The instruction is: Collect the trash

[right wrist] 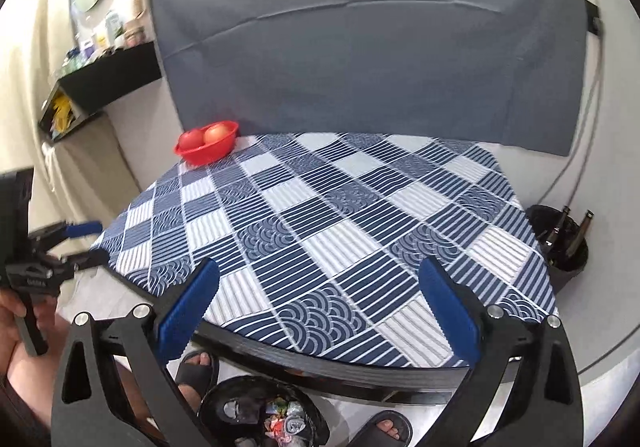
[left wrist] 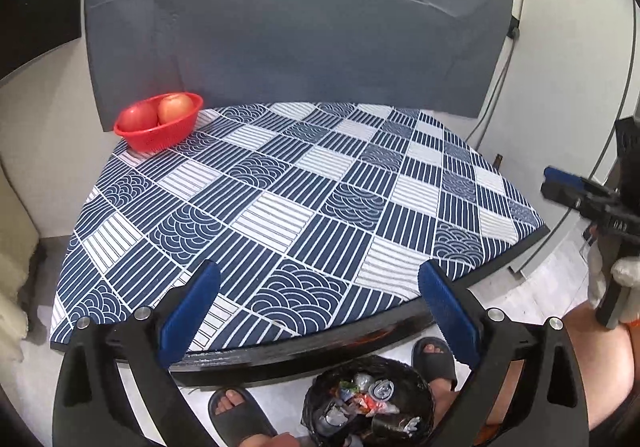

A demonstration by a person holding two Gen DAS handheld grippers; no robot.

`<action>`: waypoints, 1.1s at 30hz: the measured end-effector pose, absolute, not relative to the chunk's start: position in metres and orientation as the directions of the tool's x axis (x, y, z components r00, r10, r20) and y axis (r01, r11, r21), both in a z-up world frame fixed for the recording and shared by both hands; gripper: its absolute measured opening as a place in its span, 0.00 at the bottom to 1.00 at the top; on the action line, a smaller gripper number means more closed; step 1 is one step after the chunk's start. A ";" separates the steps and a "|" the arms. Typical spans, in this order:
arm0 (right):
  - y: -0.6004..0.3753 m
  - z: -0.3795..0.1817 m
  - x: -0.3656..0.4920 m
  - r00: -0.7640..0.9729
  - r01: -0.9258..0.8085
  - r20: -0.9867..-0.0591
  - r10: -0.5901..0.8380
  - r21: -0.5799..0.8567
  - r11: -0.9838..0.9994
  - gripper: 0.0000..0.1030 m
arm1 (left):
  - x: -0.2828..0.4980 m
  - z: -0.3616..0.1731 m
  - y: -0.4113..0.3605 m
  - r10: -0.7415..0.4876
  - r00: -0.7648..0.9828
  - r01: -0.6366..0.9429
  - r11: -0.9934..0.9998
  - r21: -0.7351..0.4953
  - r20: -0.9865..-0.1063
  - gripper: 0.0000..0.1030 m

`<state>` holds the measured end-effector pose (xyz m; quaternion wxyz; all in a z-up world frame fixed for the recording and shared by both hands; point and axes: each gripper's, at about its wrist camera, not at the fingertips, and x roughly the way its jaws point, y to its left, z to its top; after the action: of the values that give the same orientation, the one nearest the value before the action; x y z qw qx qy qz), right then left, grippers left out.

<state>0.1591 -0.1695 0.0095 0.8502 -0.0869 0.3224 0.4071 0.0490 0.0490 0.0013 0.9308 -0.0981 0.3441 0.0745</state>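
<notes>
A black trash bin (left wrist: 368, 403) lined with a black bag stands on the floor below the table's front edge, holding crumpled wrappers and paper; it also shows in the right wrist view (right wrist: 264, 415). My left gripper (left wrist: 320, 307) is open and empty above the table's front edge, over the bin. My right gripper (right wrist: 320, 307) is open and empty, also above the front edge. The right gripper shows from the side in the left wrist view (left wrist: 568, 187), and the left gripper at the left edge of the right wrist view (right wrist: 80, 243).
The table (left wrist: 472, 243) wears a blue-and-white patterned cloth. A red basket (left wrist: 160, 131) with two apples sits at its far left corner. A second black bin (right wrist: 560, 247) with bottles stands on the floor at right. My sandalled feet (left wrist: 236, 415) flank the trash bin. Grey backdrop behind.
</notes>
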 end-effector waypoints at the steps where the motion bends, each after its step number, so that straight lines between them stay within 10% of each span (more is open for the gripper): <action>1: -0.167 0.008 0.158 0.455 -0.753 -0.625 0.635 0.111 0.649 0.96 | 0.049 0.002 0.050 0.067 0.753 -0.205 0.969 -0.137 -0.655 0.93; 33: -0.149 -0.002 0.159 0.383 -0.779 -0.657 0.650 0.148 0.609 0.96 | 0.053 -0.002 0.046 0.052 0.742 -0.187 0.974 -0.131 -0.669 0.93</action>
<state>0.1591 -0.1488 -0.0017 0.8263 -0.0930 0.3487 0.4323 0.0529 0.0458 -0.0019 0.9283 -0.0950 0.3536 0.0645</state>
